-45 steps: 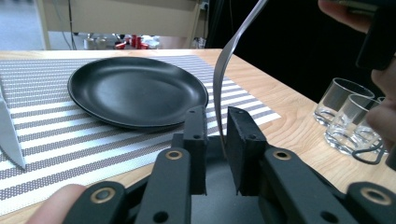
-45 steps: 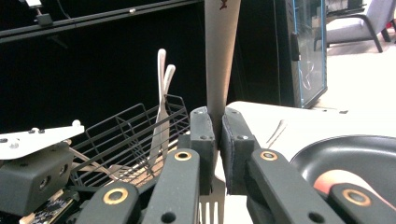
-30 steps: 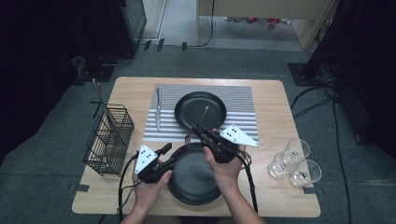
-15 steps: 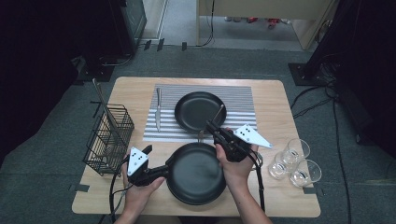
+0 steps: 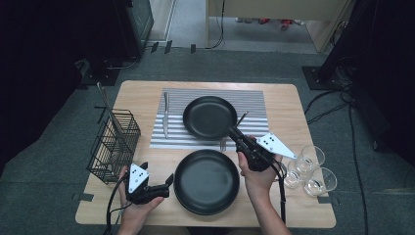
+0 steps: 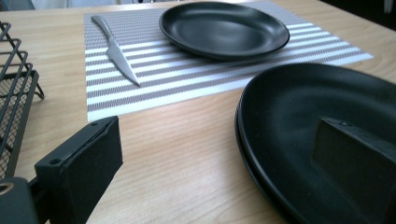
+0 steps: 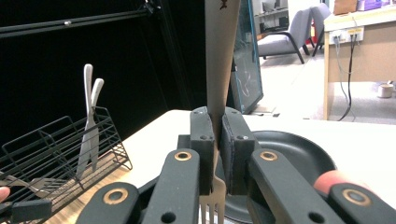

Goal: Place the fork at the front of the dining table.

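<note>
Two black plates stand on the table: the far plate (image 5: 209, 116) (image 6: 224, 28) (image 7: 299, 149) on a striped placemat (image 5: 254, 105) (image 6: 187, 79), the near plate (image 5: 207, 181) (image 6: 327, 107) by the front edge. My left gripper (image 5: 167, 186) (image 6: 217, 135) is at the near plate's left rim. Its jaws have just been opening, and the rim lies between them untouched. My right gripper (image 5: 234, 132) (image 7: 218, 126) is shut on a silver fork (image 5: 240, 120) (image 7: 219, 56) between the two plates, handle pointing away.
A knife (image 5: 166, 115) (image 6: 114, 51) lies on the placemat's left side. A black wire basket (image 5: 115, 144) (image 6: 14, 93) (image 7: 56, 154) holding cutlery (image 7: 88, 121) stands at the left edge. Three drinking glasses (image 5: 311, 169) stand at the front right.
My left gripper has let go of the near plate's rim, opened, and drawn back toward the front left. My right gripper has carried the fork a little to the right.
</note>
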`<state>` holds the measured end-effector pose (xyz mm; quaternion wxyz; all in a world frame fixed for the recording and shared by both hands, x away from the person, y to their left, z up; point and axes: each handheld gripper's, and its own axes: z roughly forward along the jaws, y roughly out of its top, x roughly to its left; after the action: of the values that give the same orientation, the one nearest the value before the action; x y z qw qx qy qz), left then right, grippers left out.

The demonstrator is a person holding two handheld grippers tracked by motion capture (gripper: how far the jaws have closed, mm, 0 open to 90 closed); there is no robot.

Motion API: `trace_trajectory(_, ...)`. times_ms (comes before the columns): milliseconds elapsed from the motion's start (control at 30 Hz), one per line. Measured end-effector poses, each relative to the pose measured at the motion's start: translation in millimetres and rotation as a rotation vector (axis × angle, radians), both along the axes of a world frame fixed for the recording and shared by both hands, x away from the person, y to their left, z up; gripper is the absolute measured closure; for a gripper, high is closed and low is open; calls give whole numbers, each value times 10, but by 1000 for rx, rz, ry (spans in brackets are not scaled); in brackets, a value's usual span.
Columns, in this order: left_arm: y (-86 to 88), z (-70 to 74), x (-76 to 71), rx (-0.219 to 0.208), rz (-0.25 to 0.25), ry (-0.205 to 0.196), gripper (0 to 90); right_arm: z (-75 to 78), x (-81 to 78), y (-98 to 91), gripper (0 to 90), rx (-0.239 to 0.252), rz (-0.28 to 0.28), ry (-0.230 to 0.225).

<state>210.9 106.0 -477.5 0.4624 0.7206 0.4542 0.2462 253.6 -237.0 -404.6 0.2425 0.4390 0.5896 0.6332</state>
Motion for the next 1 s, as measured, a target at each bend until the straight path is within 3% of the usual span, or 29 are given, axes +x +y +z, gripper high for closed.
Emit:
trace_trajectory(33,23,-24,2,-14,-7,4,19,-8,-1,-31,852,-1,-9,0)
trace_trajectory(300,65,-158,-9,-2,6,-29,19,-38,19,-134,852,-5,-51,6)
trace_trajectory(533,69,-257,25,13,2,12,20,-113,75,-227,852,0,-101,36)
trace_trajectory(767,38,-284,28,34,-15,14,20,-195,168,-289,852,-12,-142,66)
trace_trajectory(1000,46,-296,41,23,-16,33,21,-298,274,-325,852,-23,-193,101)
